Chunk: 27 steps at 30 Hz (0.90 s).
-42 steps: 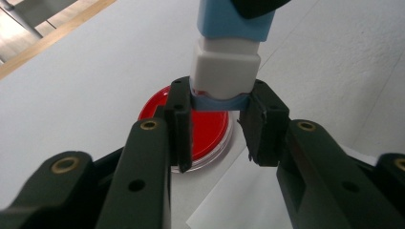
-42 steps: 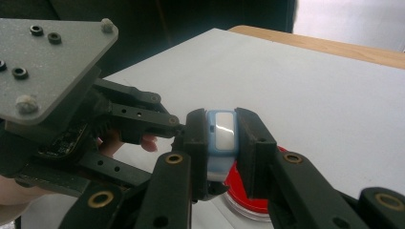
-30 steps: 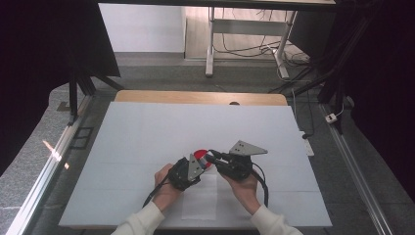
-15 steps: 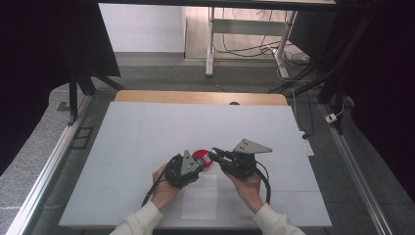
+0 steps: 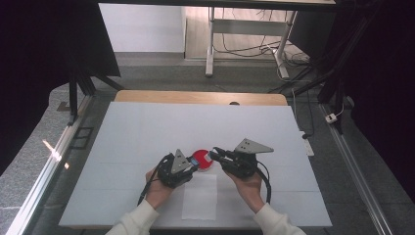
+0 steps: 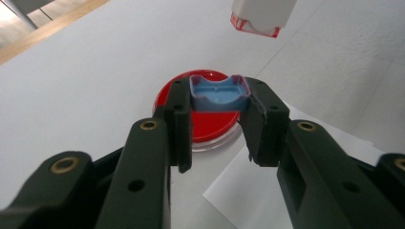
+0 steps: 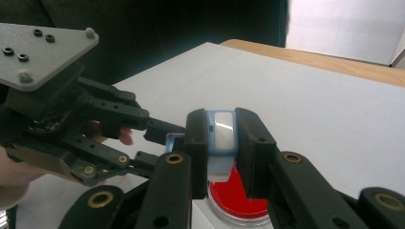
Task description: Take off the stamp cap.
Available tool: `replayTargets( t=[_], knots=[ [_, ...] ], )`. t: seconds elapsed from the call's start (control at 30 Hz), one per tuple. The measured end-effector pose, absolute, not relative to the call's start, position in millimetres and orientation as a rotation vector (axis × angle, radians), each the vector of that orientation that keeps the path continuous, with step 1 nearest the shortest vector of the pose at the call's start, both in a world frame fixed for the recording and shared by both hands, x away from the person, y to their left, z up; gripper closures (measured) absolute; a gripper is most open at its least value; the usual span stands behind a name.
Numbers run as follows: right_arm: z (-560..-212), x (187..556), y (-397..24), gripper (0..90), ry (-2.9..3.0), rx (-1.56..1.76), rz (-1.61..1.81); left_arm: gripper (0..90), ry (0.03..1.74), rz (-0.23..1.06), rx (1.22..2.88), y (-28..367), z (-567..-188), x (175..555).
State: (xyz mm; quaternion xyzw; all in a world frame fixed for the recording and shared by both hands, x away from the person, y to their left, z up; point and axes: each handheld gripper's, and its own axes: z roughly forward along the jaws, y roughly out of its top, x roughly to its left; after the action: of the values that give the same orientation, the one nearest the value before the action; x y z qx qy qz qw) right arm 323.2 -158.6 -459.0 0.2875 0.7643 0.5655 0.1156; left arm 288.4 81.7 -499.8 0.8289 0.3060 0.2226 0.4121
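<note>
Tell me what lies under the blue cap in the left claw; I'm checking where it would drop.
Under the blue cap, clamped in the left claw, lies the round red dish on the white table. The cap and claw hide part of the dish's surface.

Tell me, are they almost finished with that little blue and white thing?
Not yet, it seems. Done: the blue cap is off and pinched in the left tool. In hand: the right tool grips the white and blue body in the air near the red dish. Left: the white paper looks blank, so using it there probably comes next.
</note>
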Motion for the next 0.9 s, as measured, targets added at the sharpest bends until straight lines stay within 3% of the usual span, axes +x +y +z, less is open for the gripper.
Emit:
replayTargets(
  t=[0.9],
  knots=[
    [-456,324,-165,76.0,2.216,0.83,1.651,65.1,0.934,0.531,2.005,163,-502,253]
  ],
)
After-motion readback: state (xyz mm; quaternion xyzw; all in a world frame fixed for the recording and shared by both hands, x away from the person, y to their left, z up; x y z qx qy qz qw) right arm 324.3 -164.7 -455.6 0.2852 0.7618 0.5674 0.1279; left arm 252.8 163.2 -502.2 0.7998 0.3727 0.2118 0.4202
